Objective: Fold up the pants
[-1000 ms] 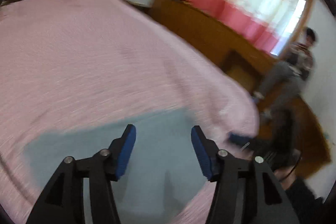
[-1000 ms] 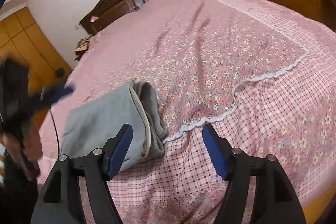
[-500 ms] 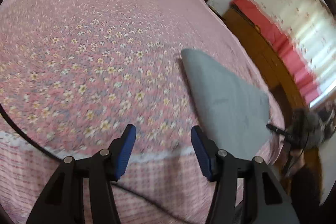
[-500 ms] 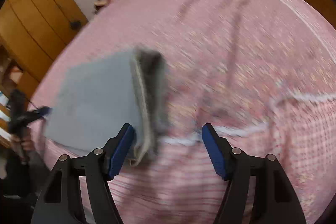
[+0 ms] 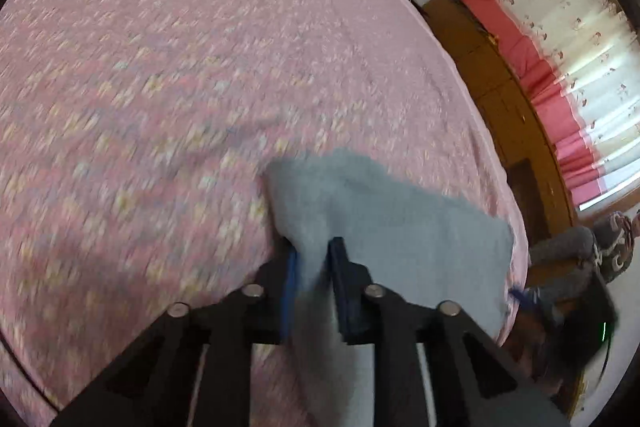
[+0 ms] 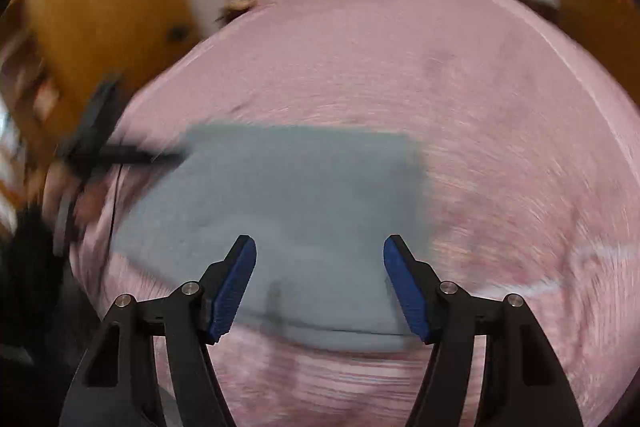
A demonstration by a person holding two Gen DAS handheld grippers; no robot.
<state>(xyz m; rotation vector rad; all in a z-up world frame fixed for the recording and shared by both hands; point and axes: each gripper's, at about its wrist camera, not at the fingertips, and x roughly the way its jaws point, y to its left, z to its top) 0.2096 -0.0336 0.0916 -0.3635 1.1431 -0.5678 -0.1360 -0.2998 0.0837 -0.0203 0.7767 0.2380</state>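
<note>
1. Left gripper [image 5: 314, 259], jaws just closing, is pinching a raised edge of the grey pants [image 5: 392, 223], which are lying folded near the bed [image 5: 180, 47] edge.
2. Right gripper [image 6: 320, 267] is hovering agape above them, grasping nothing.
3. Likely next: carrying the pinched edge over, a further fold.

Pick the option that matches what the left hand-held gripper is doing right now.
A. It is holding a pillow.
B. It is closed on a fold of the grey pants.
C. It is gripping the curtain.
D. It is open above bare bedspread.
B: the left hand-held gripper has just been closing, and in the left wrist view its blue pads pinch a raised fold of the grey pants on the pink bedspread.
</note>
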